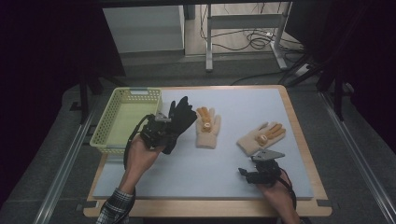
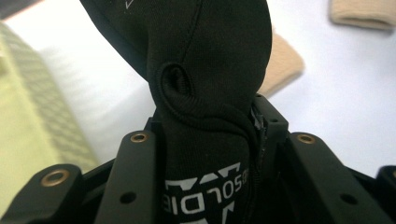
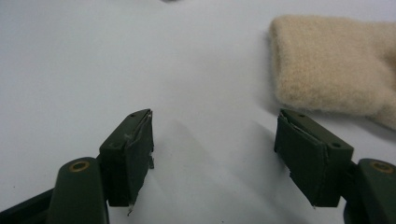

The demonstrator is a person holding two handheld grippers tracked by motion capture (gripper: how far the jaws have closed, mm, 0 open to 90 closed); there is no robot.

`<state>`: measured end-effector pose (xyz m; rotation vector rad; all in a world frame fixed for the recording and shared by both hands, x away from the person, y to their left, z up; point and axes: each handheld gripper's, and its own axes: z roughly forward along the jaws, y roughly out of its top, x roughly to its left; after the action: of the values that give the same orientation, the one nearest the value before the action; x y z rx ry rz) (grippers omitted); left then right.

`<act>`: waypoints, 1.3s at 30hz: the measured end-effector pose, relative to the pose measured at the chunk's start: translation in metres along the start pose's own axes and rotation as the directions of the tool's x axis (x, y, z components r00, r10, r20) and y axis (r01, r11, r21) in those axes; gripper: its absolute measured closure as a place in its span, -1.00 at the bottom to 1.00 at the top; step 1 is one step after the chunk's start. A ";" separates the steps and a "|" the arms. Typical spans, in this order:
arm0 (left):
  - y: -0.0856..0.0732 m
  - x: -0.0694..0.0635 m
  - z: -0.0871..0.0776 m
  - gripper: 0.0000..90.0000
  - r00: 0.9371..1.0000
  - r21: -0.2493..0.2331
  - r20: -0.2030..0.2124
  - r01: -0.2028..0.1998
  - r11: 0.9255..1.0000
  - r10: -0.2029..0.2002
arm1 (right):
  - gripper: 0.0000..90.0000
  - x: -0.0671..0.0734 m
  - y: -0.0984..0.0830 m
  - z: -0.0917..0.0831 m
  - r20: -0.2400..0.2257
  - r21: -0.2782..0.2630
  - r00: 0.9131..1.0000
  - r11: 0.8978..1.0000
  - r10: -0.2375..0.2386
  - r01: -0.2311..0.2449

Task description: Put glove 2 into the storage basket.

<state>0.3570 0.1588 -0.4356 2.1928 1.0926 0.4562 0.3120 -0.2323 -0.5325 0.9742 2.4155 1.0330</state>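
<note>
So the left gripper (image 1: 164, 131) is clamped tight on a black fabric glove with white lettering (image 1: 180, 120) — held up off the mat, just right of the pale yellow plastic basket (image 1: 122, 120). Farther right of that basket lie two cream knitted gloves (image 1: 207, 127) (image 1: 261, 136). Right gripper (image 1: 248, 173) sits low beside the second one — jaws wide apart, nothing between them.
</note>
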 end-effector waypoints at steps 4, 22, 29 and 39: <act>0.002 0.015 -0.006 0.34 0.999 0.000 -0.021 0.027 1.000 -0.027 | -0.38 0.000 0.000 0.000 0.000 0.000 1.000 1.000 0.000 0.000; -0.011 0.087 -0.016 0.33 0.983 0.025 -0.135 0.127 0.992 -0.123 | -0.38 0.000 0.000 0.000 0.000 -0.004 1.000 1.000 -0.001 0.001; -0.027 0.125 -0.020 0.31 0.964 0.049 -0.184 0.204 0.978 -0.192 | -0.38 0.000 0.000 0.000 0.000 -0.003 1.000 1.000 0.000 0.000; -0.046 0.164 -0.007 0.29 0.937 0.129 -0.243 0.287 0.949 -0.251 | -0.38 0.000 0.000 0.000 -0.001 -0.004 1.000 1.000 0.000 0.000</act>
<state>0.4237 0.3137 -0.4576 2.1199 1.5799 0.5154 0.3122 -0.2322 -0.5329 0.9728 2.4130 1.0380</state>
